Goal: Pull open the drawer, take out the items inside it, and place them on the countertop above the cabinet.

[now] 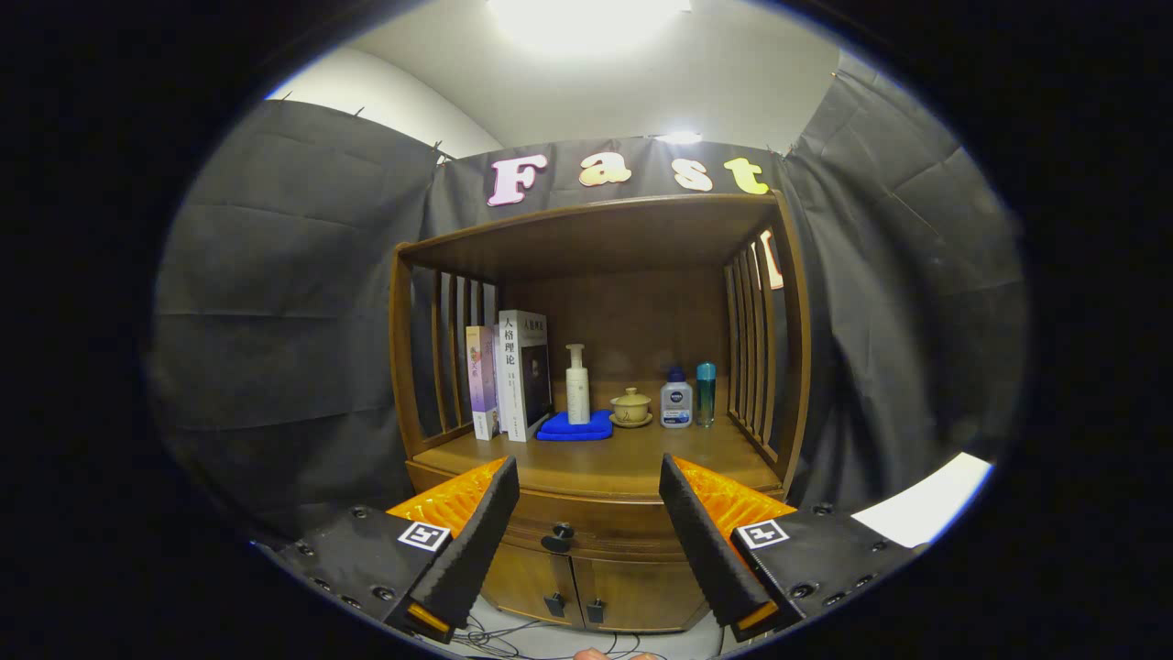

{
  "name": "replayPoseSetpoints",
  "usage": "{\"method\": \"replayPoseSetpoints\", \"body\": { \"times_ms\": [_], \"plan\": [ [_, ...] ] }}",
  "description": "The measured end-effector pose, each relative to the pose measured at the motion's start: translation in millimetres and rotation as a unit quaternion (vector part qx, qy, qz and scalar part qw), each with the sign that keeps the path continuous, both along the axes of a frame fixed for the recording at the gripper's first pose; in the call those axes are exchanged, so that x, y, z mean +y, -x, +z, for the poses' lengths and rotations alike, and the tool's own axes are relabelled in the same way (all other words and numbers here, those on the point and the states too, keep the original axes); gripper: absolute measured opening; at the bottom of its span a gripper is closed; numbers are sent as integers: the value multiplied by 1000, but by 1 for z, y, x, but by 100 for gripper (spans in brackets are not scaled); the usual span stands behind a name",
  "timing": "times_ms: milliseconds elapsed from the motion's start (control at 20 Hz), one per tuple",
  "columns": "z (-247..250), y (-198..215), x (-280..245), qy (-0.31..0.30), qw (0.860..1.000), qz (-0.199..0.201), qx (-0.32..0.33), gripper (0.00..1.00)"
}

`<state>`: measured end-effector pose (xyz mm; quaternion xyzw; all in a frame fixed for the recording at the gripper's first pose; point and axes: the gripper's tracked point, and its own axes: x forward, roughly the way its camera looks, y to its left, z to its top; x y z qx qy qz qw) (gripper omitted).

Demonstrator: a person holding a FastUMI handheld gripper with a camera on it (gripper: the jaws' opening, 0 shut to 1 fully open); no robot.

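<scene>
- Standing wide apart, the two fingers of the gripper [588, 477] hold nothing.
- Between the fingers, a little way ahead, sits the drawer [586, 521]. It is closed.
- Its dark knob [558, 537] is nearer the left finger.
- Below the drawer are two small cabinet doors [596, 587].
- Beyond the fingers, the countertop [605, 463] holds two books [509, 380], a white pump bottle [577, 385] on a blue cloth [575, 427], a lidded cup [631, 407] and two small bottles [689, 396].
</scene>
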<state>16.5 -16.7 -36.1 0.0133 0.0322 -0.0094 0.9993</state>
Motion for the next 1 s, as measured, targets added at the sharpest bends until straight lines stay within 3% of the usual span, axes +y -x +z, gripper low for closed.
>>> {"method": "replayPoseSetpoints", "body": {
  "times_ms": [300,1000],
  "plan": [
    [-28,-18,2,-30,999,2,24,98],
    [-115,-65,34,-3,997,8,83,98]
  ]
}}
